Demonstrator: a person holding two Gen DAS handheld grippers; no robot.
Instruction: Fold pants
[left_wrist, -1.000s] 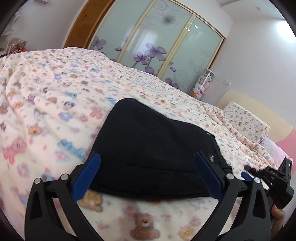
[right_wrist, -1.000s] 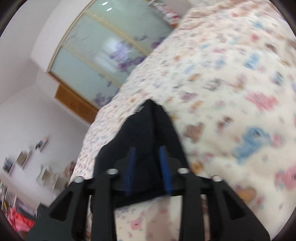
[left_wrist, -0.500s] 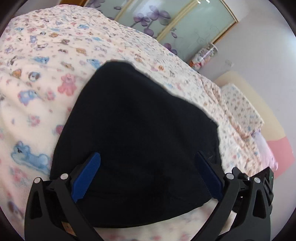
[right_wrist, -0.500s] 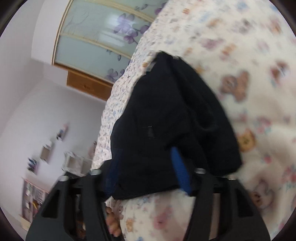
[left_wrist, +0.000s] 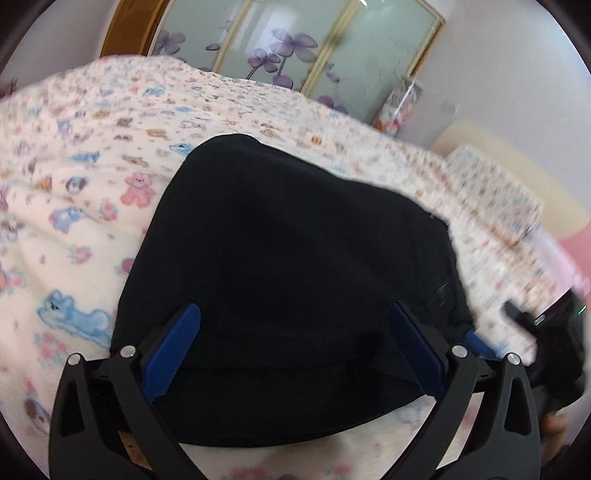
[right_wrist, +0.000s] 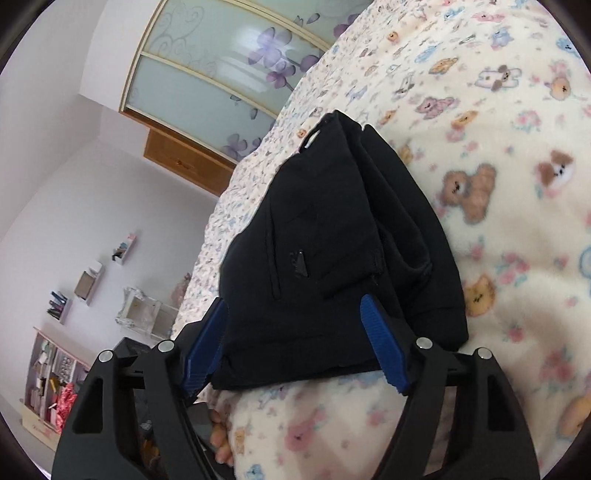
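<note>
The black pants lie folded into a compact bundle on the bed. My left gripper hovers over their near edge. It is wide open, its blue pads stand apart above the cloth and grip nothing. In the right wrist view the pants show stacked layers and a pocket seam. My right gripper straddles their near end and its jaws are opening. The cloth lies between them, but the pads do not press on it. In the left wrist view the right gripper sits at the pants' right end.
A cream blanket printed with bears covers the bed around the pants. Sliding wardrobe doors with purple flowers stand beyond the bed, and a pillow lies at its head. Shelves line the far wall. Fingers show below the bed edge.
The right jaws were shut narrowly on the pants' end and have now spread wide. Both views have come lower and closer to the pants, which now rest flat on the blanket.
</note>
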